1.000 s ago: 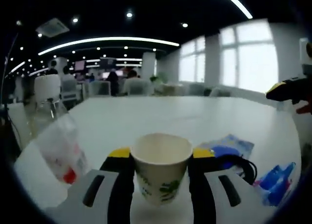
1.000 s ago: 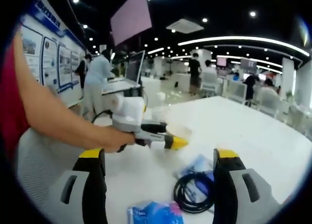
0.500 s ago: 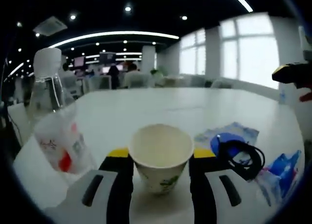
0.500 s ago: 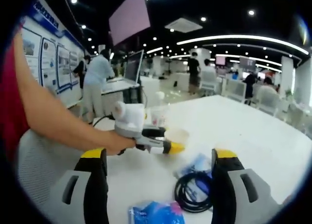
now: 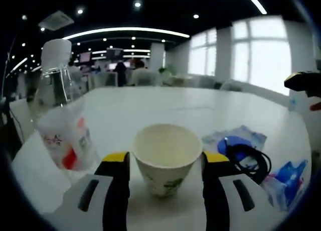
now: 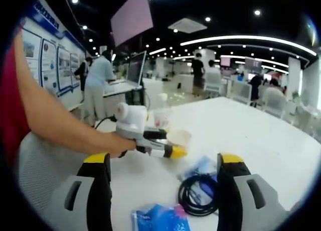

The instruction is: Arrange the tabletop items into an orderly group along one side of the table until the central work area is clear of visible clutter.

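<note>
— Paper, that cup [image 5: 167, 158]: where does it stand against the left gripper [image 5: 167, 163]?

— Dead between its two jaws, upright, mouth up, base on the table [image 5: 150, 110]. The yellow-tipped jaws flank it closely, one each side. Whether they press it or have just let go, I cannot tell; thin gaps seem to show, but the lens bends everything.

— And what lies beyond it?

— Just off to the left-hand jaw's side, a clear water bottle [image 5: 55, 78] with a white cap, and a crinkled plastic wrapper [image 5: 65, 138] leaning at its foot, both near the table's edge. The cup sits right beside that pair, so the group looks to be forming along that edge.

— What about the right gripper [image 6: 163, 178]?

— Spread wide, holding nothing. Ahead of it, between its jaws, lies a coiled black cable [image 6: 196, 196] on a pale blue packet [image 6: 203, 168], and nearer still a bright blue pouch [image 6: 160, 218]. Those lie out in the table's middle, well apart from the bottle.

— So which tool takes them?

— The right one, I judge: the cable is straight in front of it, a flat loop lying on the packet. The person's hand [image 6: 118, 145] carries the left gripper across beyond, at the cup.
</note>
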Tool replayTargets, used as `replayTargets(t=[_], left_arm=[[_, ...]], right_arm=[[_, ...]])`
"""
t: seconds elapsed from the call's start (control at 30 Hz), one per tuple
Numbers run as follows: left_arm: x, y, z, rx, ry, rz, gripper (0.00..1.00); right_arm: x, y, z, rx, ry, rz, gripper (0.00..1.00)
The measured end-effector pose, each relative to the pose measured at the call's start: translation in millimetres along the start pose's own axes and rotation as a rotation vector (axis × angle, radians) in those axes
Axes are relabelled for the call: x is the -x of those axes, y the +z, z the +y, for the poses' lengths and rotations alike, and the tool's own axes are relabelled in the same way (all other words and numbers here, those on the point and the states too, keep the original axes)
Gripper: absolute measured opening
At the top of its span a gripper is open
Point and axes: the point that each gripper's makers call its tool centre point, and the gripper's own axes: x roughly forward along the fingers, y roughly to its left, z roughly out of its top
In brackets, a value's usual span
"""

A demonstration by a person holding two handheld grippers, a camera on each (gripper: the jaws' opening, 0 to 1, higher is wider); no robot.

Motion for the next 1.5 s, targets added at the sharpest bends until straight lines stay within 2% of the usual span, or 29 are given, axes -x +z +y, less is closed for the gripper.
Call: replayTargets(t=[0.63,1.1,1.37,1.5], left_arm=[[16.9,4.6,-2.1,-0.009,-0.014,0.034,0.57],[60.4,28.6,2.5,0.013,-0.051,0.040,0.53],[87.7,41.8,-16.4,-0.021,-0.116,0.040,0.51],[96.3,45.3,-39.1,-0.029,-0.171,0.037,0.50]], right_arm=[[4.2,6.7,1.3,-0.003,-0.008,-0.024,0.86],[13.8,12.7,0.5,-0.002,-0.032,-0.043,0.86],[20.2,14.7,0.0,-0.004,-0.048,-0.047,0.86],[27.1,15.7,-1.1,-0.001,-0.063,-0.051,0.85]])
